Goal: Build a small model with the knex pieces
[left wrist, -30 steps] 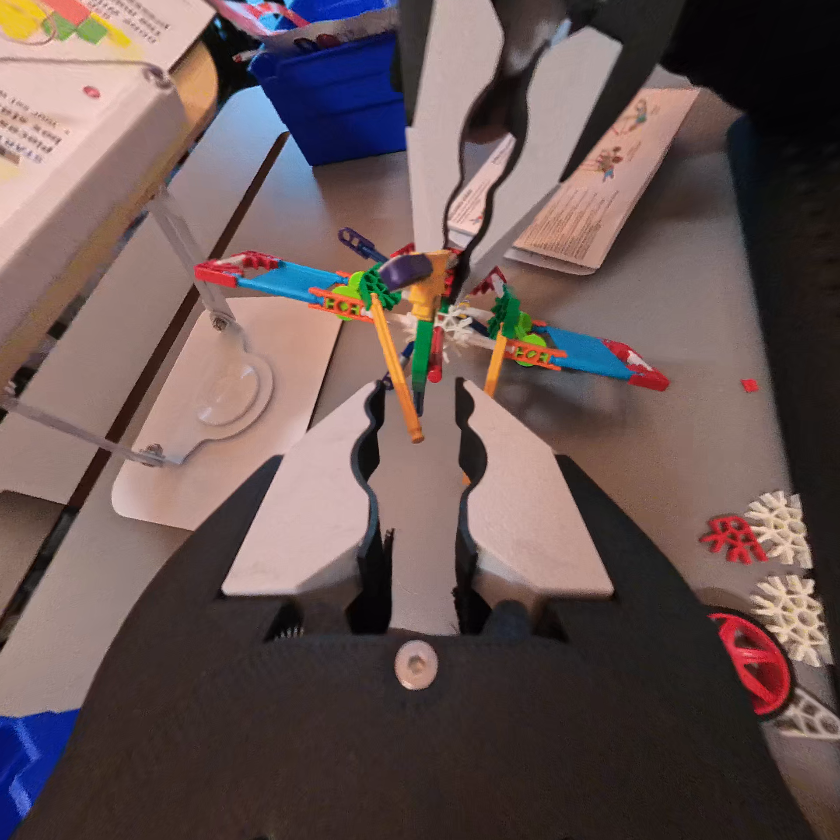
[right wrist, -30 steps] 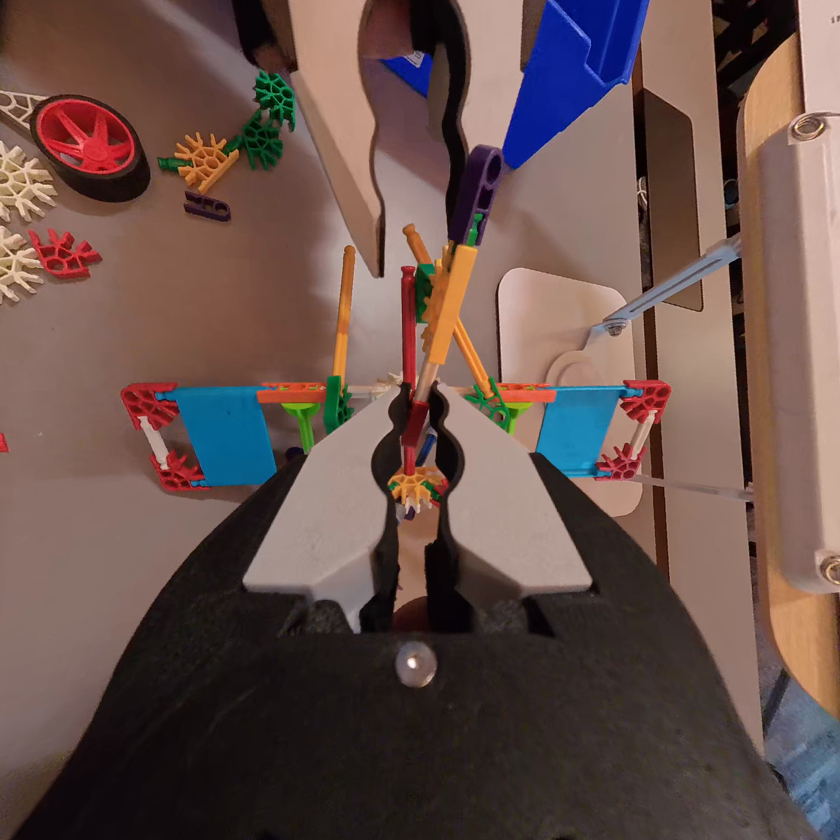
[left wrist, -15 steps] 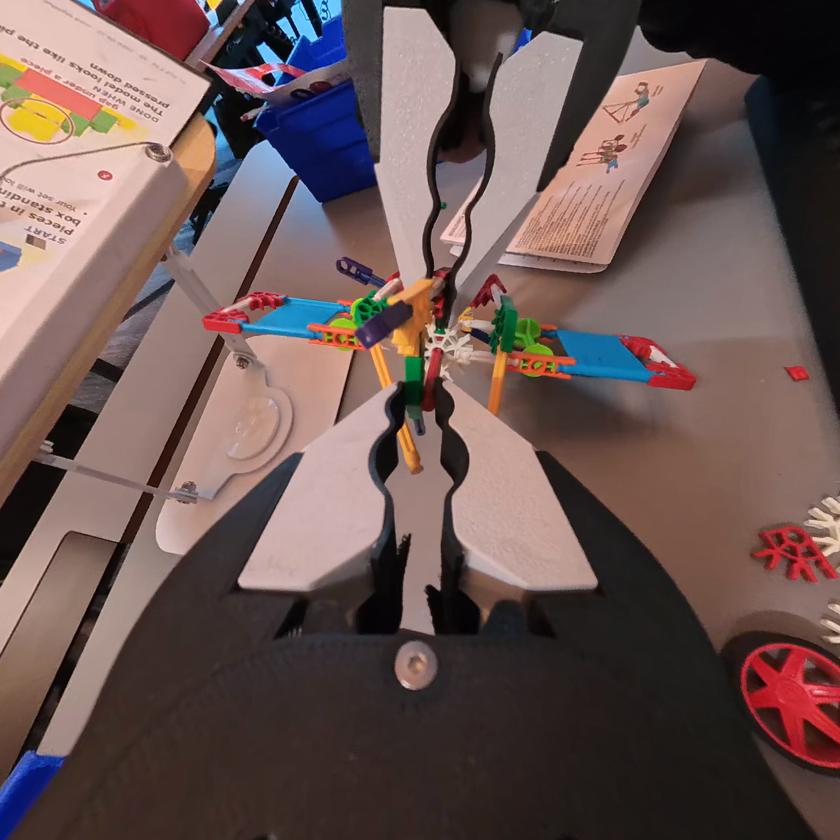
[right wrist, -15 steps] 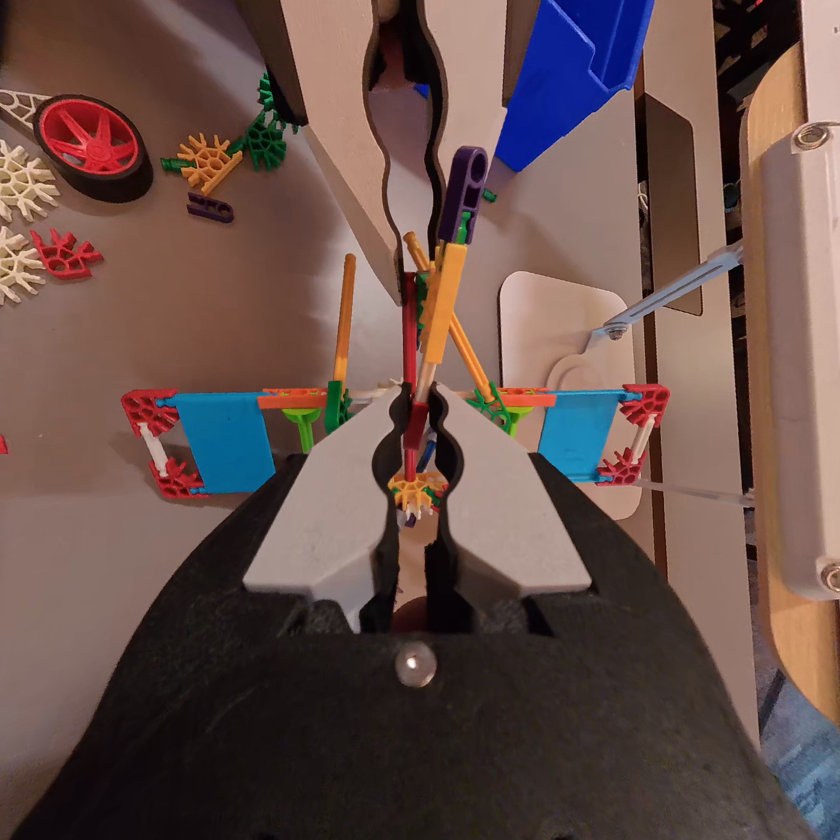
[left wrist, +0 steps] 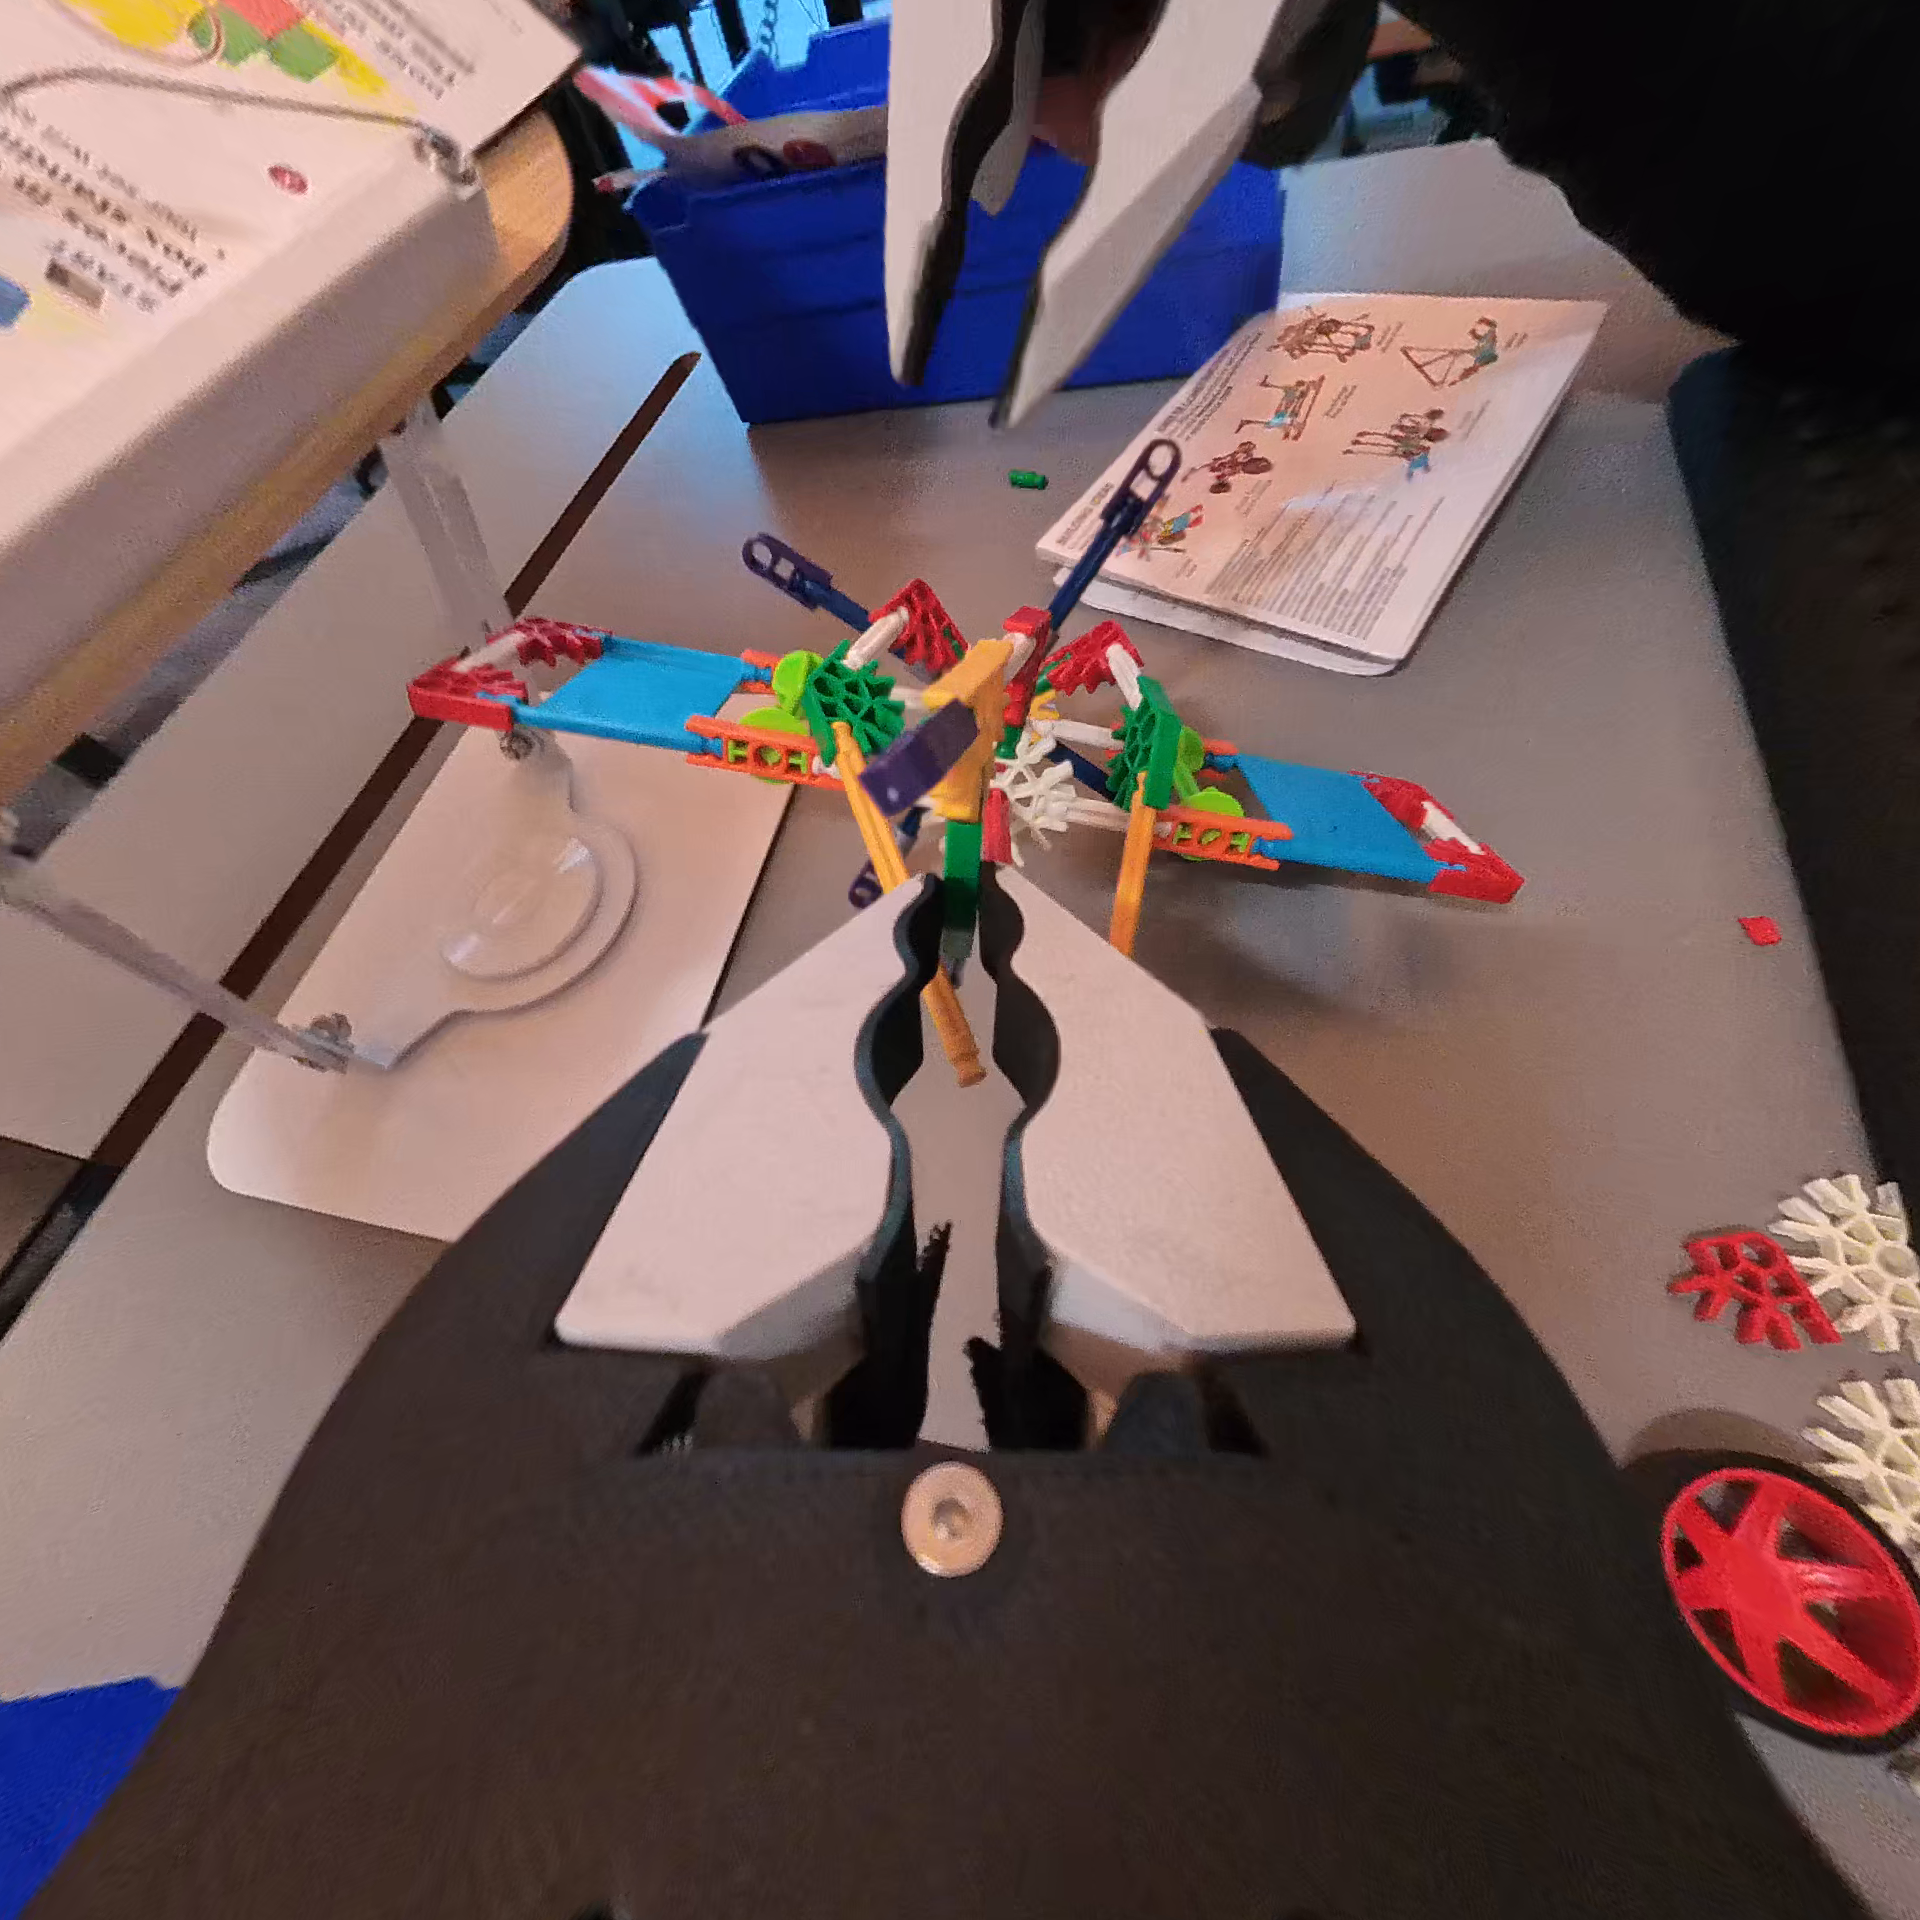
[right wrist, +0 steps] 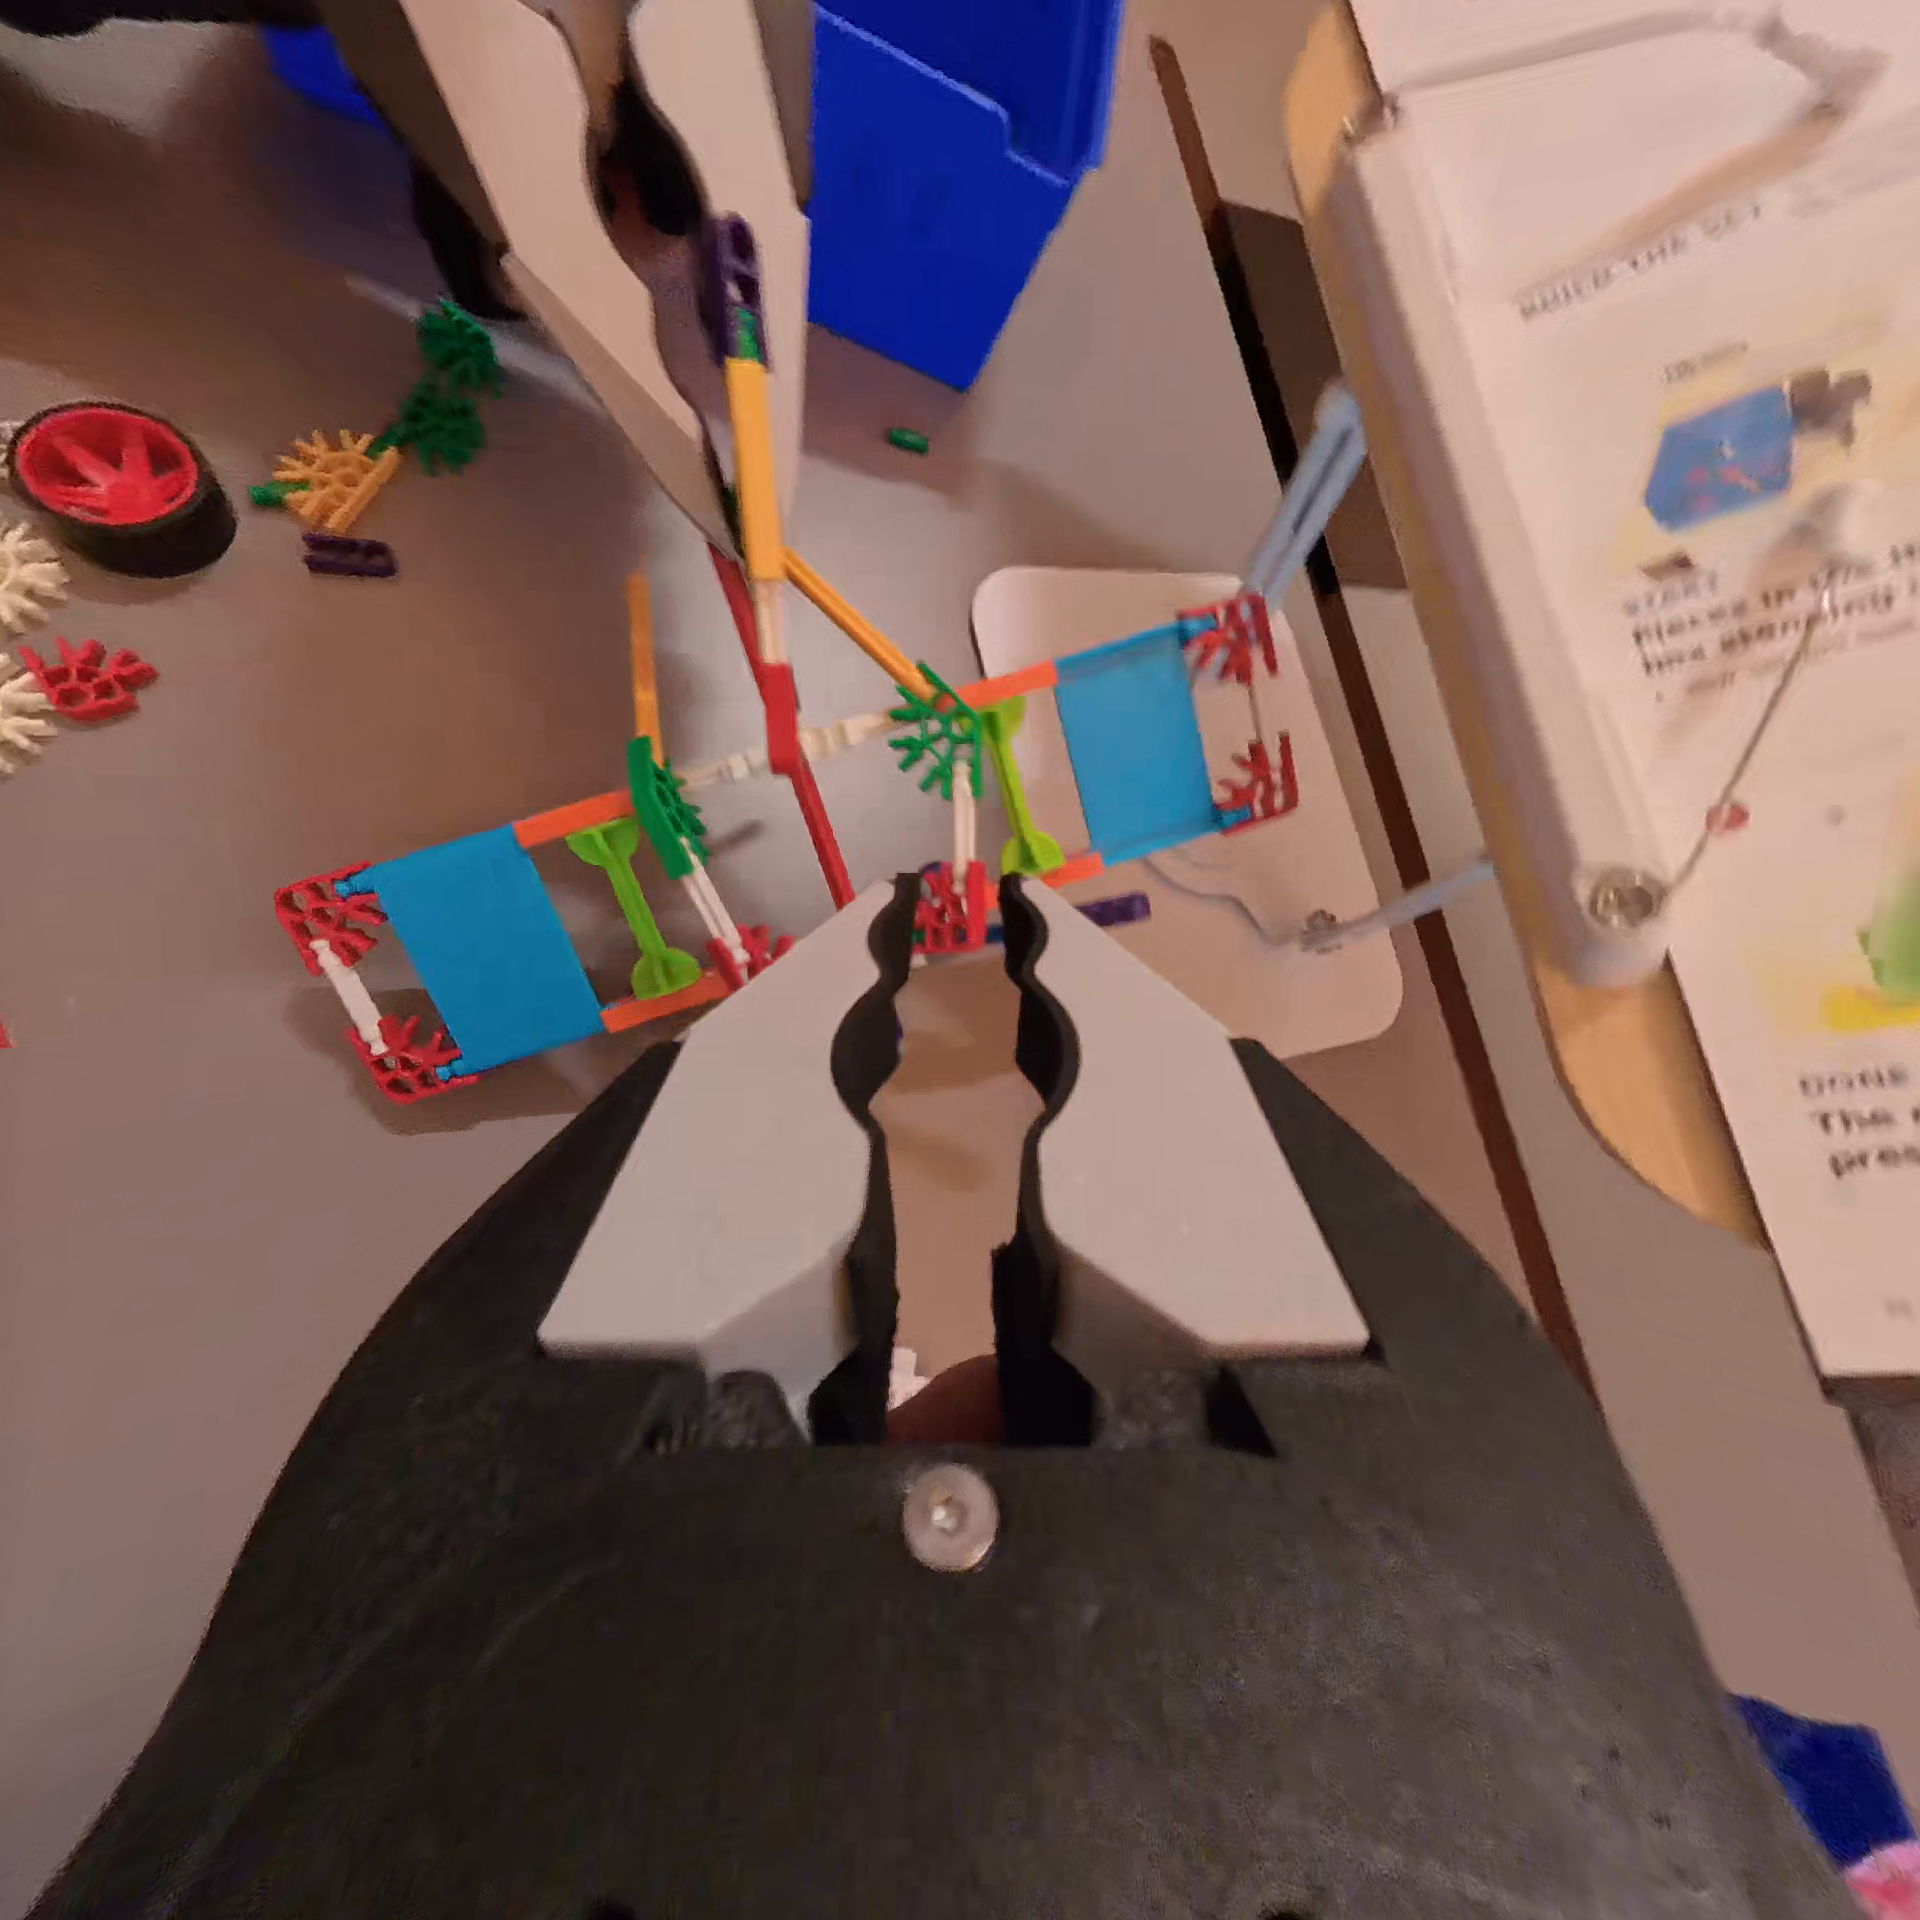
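**Tool pair at a rod-and-connector model**

Left tool (left wrist: 961, 899): clenched on the green rod (left wrist: 961, 868), which fills the narrow gap between the tips. Grips the model (left wrist: 1039, 790) by this near end of its central stalk. Just beyond the tips on the same stalk: a yellow connector (left wrist: 971, 686) and a purple piece (left wrist: 920, 769). Also an orange rod (left wrist: 940, 1013) slanting down between the fingers; contact with the pads not clear.

Right tool (right wrist: 951, 899): released, tips slightly parted, nothing between them. Hangs above the model, apart from it, with a red connector (right wrist: 951, 920) in line just past the tips. Shows in the left wrist view as two pale fingers high over the far side of the model, in front of the blue bin (left wrist: 810, 301).

Model: mid-table (left wrist: 1558, 1039), spread crosswise, a blue panel (left wrist: 634, 691) with red corner connectors at each end and green connectors nearer the middle. One end over a white base plate (left wrist: 468, 1091) carrying a clear stand. Cannot tell whether resting on the table or held slightly off it.

Around it:
- printed leaflet (left wrist: 1340, 478) beyond the model, beside the bin
- white box (left wrist: 208, 312) with a printed sheet, raised at the table's edge
- red wheel (left wrist: 1787, 1600), white snowflake connectors (left wrist: 1860, 1257) and a loose red connector (left wrist: 1745, 1288), well apart from the model
- small green bit (left wrist: 1025, 479) near the leaflet
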A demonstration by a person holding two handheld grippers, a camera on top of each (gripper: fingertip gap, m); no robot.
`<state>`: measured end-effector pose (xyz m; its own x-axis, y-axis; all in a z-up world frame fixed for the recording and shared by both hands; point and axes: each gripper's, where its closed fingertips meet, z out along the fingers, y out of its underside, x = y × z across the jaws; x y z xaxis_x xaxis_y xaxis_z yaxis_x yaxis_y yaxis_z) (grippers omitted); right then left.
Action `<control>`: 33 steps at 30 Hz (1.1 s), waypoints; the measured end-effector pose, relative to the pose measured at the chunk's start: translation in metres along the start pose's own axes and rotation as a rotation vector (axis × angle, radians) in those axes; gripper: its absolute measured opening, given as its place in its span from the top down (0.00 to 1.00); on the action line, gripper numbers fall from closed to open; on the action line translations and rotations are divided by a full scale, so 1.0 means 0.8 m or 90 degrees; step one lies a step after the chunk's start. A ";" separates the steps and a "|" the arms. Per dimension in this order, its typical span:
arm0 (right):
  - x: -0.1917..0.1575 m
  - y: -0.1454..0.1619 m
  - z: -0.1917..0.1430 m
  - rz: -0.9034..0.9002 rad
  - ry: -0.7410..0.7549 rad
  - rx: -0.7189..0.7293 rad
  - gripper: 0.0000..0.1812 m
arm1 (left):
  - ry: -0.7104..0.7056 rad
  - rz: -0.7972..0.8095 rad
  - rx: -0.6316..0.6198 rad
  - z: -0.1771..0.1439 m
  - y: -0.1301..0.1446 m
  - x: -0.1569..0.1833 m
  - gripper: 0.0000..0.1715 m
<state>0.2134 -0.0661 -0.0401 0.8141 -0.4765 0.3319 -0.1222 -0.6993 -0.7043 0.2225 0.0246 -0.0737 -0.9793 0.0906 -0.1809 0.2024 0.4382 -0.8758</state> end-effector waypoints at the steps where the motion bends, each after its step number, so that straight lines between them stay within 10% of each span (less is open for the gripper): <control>1: 0.006 0.010 0.002 0.013 0.004 -0.012 0.94 | 0.005 -0.016 0.003 0.000 0.002 -0.003 0.98; 9: 0.002 0.105 0.065 -0.041 -0.012 -0.178 0.93 | 0.006 -0.070 -0.013 0.004 0.024 -0.016 0.98; 33: -0.005 0.101 0.076 -0.109 -0.023 -0.165 0.98 | 0.032 -0.110 -0.006 0.007 0.047 -0.024 0.98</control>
<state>0.2345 -0.0883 -0.1368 0.8545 -0.3242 0.4059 -0.1189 -0.8826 -0.4548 0.2489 0.0345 -0.1054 -0.9983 0.0575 -0.0051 0.0310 0.4593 -0.8878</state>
